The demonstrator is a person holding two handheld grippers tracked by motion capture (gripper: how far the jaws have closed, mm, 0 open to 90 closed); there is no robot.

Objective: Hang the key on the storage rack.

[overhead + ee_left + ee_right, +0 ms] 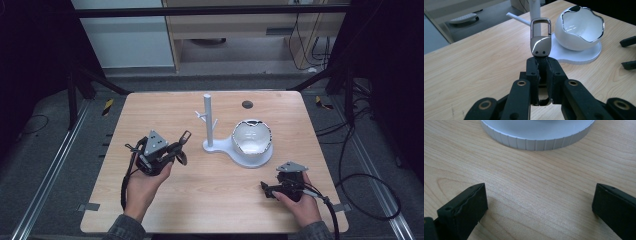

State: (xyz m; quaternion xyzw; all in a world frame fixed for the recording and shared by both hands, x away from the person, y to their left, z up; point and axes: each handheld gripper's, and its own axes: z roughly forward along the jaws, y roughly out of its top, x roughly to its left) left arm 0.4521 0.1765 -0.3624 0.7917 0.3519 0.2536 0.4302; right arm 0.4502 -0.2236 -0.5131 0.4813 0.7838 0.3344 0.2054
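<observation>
My left tool (pixel 176 148) is pinching a key ring (pixel 540 37): in the left gripper view its black jaws are pressed onto the lower end of the piece, and the polished metal plate and the rectangular loop above it stick up past the fingertips. In the high view I see the left tool over the left half of the bench (pixel 150 105), held by my left hand (pixel 145 185), with the loop pointing toward the white stand (pixel 208 122). The key ring is clear of the bench surface and apart from the stand, though in the left gripper view the loop lines up in front of the stand's upright post, which has short pegs branching off it. The post rises from a flat white base (pixel 584 53) shaped to carry a white bowl (pixel 252 137) with a shiny wavy rim just to the right of the post.

My right tool (pixel 265 189) rests low near the front right of the bench, near the base but not touching it. In the right gripper view its jaws stand spread wide, with bare wood between them and the ribbed edge of the base (pixel 536 142) ahead.
</observation>
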